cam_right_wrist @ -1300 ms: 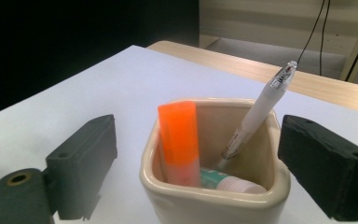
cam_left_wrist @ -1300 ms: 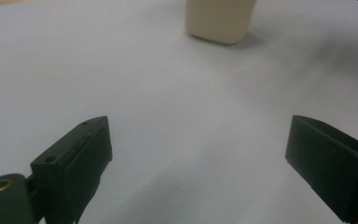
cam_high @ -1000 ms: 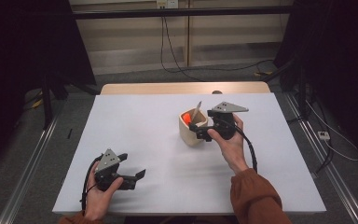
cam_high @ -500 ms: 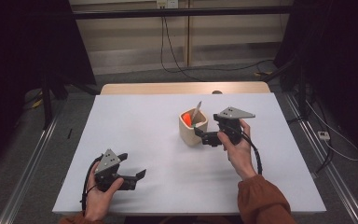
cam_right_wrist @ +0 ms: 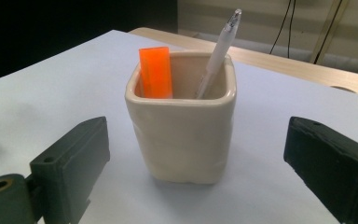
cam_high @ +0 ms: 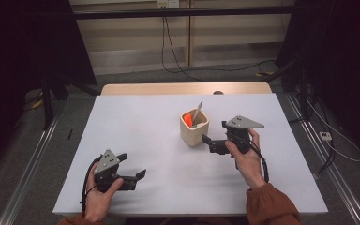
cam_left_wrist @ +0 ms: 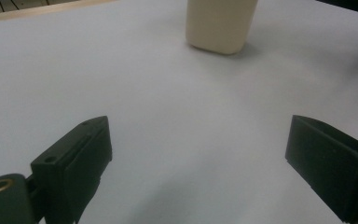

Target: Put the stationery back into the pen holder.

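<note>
Two items stand in the cream cup point(cam_high: 194, 128): an orange block point(cam_right_wrist: 155, 72) against its left inner wall and a pen point(cam_right_wrist: 218, 51) leaning out toward the far right. Cup sits upright on the white table point(cam_high: 136, 122), right of centre. Right gripper point(cam_high: 212, 143) is just beside the cup on its right and apart from it, jaws spread wide and holding nothing; in the right gripper view the cup stands between and beyond the jaws. Left gripper point(cam_high: 138, 178) rests near the front left edge, well apart from the cup, jaws likewise spread and empty. Judgement: loading of the cup looks done, since no loose items lie on the table. What is left, if anything, appears to be handling the cup itself.
</note>
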{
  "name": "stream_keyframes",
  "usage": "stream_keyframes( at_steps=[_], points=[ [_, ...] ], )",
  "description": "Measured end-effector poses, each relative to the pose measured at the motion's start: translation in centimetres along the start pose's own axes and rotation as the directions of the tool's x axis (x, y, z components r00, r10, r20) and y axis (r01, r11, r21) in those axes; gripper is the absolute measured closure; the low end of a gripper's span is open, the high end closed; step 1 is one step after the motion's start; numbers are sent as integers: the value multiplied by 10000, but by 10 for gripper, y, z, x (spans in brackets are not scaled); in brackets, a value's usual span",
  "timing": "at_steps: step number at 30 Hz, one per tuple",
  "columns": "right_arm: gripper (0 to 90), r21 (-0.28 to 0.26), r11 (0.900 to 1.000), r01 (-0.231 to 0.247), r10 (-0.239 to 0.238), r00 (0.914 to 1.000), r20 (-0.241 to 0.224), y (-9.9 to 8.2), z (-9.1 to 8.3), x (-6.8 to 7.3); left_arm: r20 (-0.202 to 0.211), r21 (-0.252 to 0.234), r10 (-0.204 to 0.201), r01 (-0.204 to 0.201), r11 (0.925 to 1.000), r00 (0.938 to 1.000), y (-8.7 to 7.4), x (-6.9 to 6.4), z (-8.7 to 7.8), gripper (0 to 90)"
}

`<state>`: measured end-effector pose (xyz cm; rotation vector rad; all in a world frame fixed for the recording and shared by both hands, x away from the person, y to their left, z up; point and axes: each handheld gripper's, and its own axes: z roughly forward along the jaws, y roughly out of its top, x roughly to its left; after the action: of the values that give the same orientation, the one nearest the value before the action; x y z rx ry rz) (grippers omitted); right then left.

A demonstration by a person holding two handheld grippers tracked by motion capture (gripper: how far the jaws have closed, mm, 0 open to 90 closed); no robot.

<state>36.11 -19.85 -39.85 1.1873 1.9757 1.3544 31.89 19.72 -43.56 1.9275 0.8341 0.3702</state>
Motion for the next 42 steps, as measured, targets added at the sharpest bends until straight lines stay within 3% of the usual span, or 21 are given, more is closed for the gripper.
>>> stream_keyframes(
  at_steps=[3,14,33,42],
  points=[
    [63,-230,9997,54,-53,10000,65,-4,-7,0,-99,-143,1,-2,9999,10000,1,3,-1,70],
    [63,141,9999,-55,50,9993,378,-23,-26,-6,-146,-175,44,-46,9998,9999,1,3,-2,70],
    [63,194,9987,-471,446,9925,1136,-53,-67,-25,-242,-272,4,-10,9996,9997,1,2,-5,70],
    [63,212,9977,-649,614,9885,1385,-69,-81,-27,-259,-311,-69,61,9995,9996,1,2,-7,70]
  ],
)
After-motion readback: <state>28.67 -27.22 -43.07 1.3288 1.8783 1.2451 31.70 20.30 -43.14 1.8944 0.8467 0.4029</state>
